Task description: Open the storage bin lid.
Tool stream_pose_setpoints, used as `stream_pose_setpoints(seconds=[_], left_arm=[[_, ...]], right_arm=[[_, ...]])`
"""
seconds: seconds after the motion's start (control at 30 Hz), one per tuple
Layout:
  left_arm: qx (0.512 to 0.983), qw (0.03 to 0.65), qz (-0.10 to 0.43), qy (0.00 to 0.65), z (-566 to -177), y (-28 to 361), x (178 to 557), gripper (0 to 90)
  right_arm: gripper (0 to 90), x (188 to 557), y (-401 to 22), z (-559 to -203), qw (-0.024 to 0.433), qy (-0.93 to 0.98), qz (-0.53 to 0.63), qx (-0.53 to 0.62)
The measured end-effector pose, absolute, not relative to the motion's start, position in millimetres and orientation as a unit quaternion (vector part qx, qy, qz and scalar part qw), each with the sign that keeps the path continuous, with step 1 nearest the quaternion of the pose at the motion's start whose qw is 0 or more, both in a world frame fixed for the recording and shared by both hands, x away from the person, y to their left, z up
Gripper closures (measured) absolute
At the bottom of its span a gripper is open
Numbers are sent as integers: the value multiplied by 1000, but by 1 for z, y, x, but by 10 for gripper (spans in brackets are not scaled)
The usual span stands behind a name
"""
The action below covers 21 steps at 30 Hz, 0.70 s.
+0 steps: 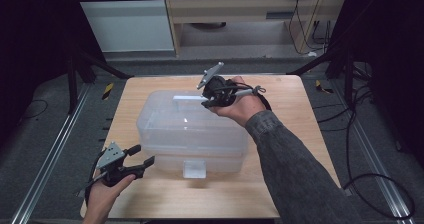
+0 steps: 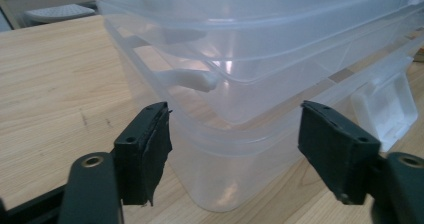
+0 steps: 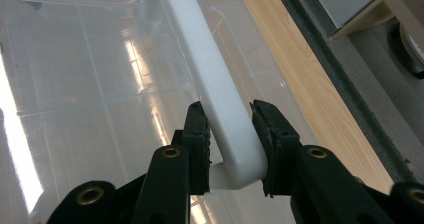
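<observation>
A clear plastic storage box (image 1: 192, 134) with its lid on stands in the middle of the wooden table (image 1: 290, 114). A white handle (image 1: 186, 98) lies along the lid's far side. My right gripper (image 1: 204, 103) is shut on the right end of that handle (image 3: 210, 69), one pad on each side, right gripper (image 3: 230, 129). Near the box's front left corner my left gripper (image 1: 144, 155) is open. In the left gripper view that corner of the box (image 2: 240, 74) stands between the spread jaws of the left gripper (image 2: 232, 134), apart from both pads.
A white latch (image 1: 194, 168) hangs open at the middle of the box's front wall, latch (image 2: 387, 106). Bare table lies left of the box (image 2: 55, 84) and in front of it. Behind the table's far edge (image 3: 295, 69) are grey floor, cables and a cabinet.
</observation>
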<state>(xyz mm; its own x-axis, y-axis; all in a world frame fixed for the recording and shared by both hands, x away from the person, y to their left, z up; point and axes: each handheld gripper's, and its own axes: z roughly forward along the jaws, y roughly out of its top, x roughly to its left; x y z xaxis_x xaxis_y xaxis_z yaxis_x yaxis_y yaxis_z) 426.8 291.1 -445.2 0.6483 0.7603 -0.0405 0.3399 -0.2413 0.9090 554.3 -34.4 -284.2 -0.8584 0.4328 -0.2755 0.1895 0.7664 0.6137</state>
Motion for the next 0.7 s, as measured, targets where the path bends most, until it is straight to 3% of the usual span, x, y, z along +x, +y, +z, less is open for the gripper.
stream_pose_setpoints(seconds=[0.13, 0.7], left_arm=[[764, 491, 208, 363, -447, 286, 428, 241], [763, 491, 209, 366, -446, 282, 426, 255]], right_arm=[[695, 555, -34, -283, 205, 917, 296, 170], [691, 567, -35, -277, 200, 920, 290, 171]])
